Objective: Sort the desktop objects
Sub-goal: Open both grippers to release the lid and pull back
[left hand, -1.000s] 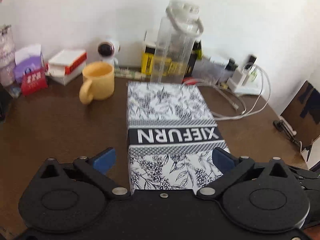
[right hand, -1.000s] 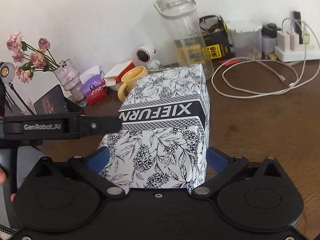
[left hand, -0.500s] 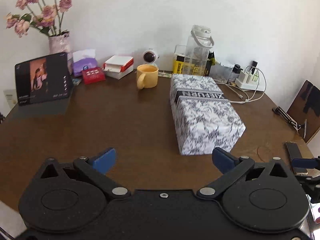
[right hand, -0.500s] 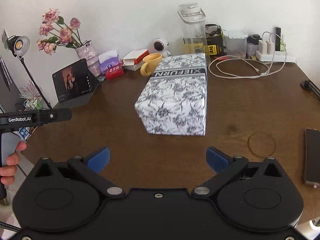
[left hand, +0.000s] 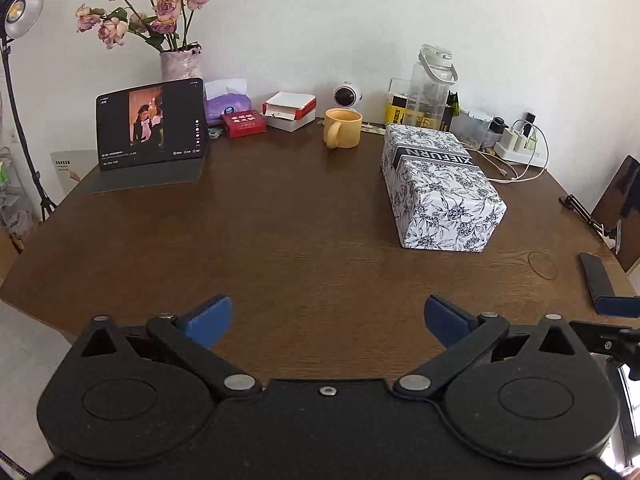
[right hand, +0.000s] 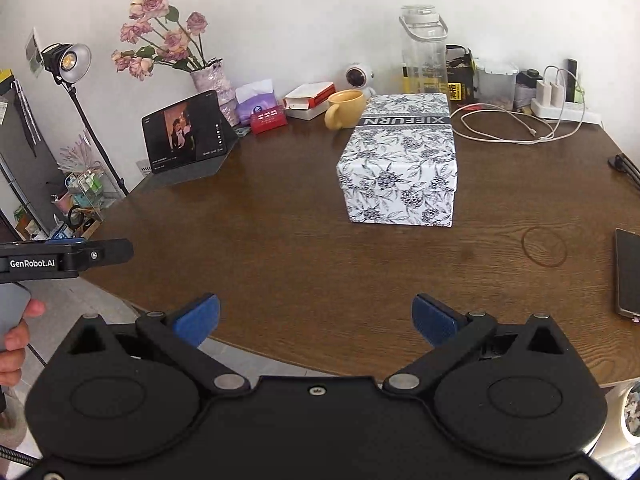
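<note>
A floral black-and-white box (left hand: 440, 188) (right hand: 400, 164) marked XIEFURN lies on the brown table (left hand: 260, 248) right of centre. Behind it stand a yellow mug (left hand: 342, 128) (right hand: 346, 109) and a clear water jug (left hand: 434, 80) (right hand: 424, 52). My left gripper (left hand: 326, 320) hovers open over the table's near edge, well back from the box, with nothing between its blue pads. My right gripper (right hand: 316, 318) is open too and empty, at the near edge. The left gripper's body (right hand: 64, 258) shows at the left of the right wrist view, held by a hand (right hand: 16, 336).
Along the back wall stand a tablet (left hand: 152, 122), a vase of roses (left hand: 180, 60), a tissue pack (left hand: 228, 100), a red box (left hand: 244, 123), a white-and-red box (left hand: 290, 110), a small round camera (left hand: 346, 96), jars and a power strip with cables (left hand: 516, 148). A phone (right hand: 628, 272) lies at the right edge. A lamp stand (right hand: 68, 64) stands off the table at left.
Both grippers have pulled far back from the floral box toward the table's near edge. The box, close between the fingers a second ago, now lies free on the table.
</note>
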### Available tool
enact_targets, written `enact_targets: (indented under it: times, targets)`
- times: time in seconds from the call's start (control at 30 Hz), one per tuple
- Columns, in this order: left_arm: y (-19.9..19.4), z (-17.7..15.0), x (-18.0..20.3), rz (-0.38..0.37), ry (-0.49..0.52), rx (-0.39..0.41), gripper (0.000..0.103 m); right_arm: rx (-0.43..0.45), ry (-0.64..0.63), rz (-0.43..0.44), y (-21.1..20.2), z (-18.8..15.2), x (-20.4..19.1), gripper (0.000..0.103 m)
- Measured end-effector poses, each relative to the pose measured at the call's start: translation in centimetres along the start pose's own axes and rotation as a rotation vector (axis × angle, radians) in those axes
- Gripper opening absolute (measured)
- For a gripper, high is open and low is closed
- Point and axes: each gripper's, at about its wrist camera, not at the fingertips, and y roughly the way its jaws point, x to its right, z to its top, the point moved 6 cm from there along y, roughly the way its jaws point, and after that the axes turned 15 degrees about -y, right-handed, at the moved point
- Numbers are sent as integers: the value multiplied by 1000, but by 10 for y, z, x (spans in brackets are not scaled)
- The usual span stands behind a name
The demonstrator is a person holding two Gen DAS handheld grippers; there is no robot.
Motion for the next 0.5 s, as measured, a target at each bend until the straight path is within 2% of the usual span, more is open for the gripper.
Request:
enact_targets:
  times: [0.5]
  targets:
    - [2, 8, -37, -18, 19, -33, 103, 1, -2, -35, 18, 7, -31, 103]
